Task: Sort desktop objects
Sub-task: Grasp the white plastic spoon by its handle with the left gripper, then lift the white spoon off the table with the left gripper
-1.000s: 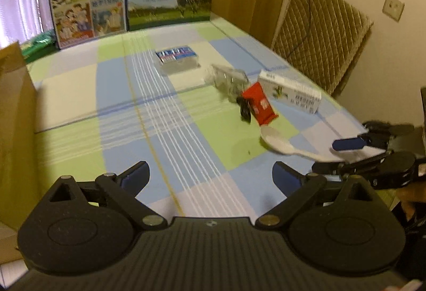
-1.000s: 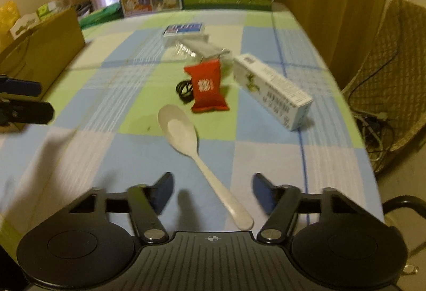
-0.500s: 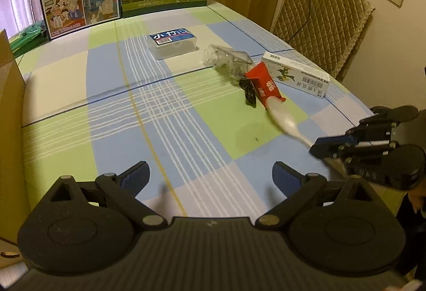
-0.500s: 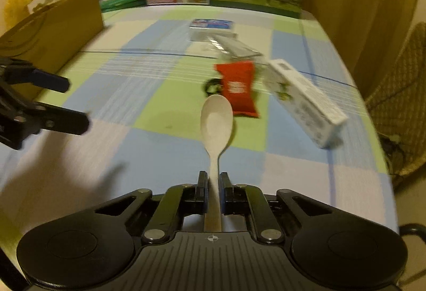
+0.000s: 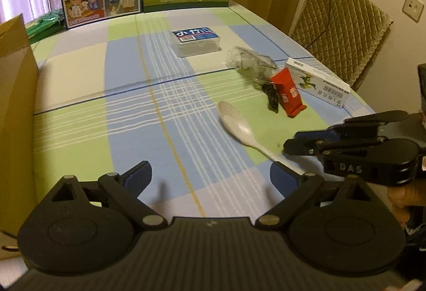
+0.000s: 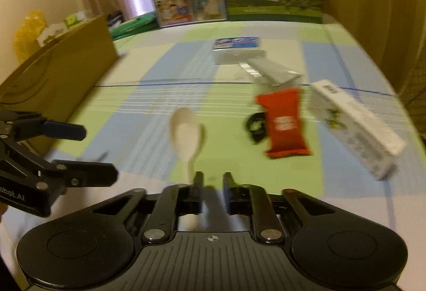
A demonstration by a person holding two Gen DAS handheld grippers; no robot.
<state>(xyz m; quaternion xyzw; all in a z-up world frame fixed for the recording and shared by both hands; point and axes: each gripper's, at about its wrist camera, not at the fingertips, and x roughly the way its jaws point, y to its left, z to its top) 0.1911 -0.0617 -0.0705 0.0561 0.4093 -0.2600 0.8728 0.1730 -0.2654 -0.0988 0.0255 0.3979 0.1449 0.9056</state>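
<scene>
At the far left a cardboard box [image 6: 61, 70] stands at the edge of the counter [image 5: 80, 83], and it looks the likeliest place for sorted things, though nothing confirms that. The left gripper [image 5: 210, 173] hovers low over the near checked cloth with its jaws spread wide and nothing between them, pointed forward along the counter. Right of it the white spoon [image 5: 239, 128] sits bowl away, handle toward the near edge, apparently raised a little above the cloth, its handle end pinched by the right gripper [image 6: 212, 181], whose jaws are drawn narrow around it, held nearly level and aimed across toward the left. A hand [image 5: 407, 197] shows just beneath that tool. To carry the spoon well, I would keep the hold firm and the wrist level, since the grip is at the very tip of the handle and the long bowl end could swing or slip; move steadily toward the box and release only once the bowl is over it. Farther right lie a black clip [image 5: 272, 96], a red packet [image 5: 289, 92] and a white carton [image 5: 318, 84], close together, with a clear plastic box [image 5: 195, 42] beyond.
</scene>
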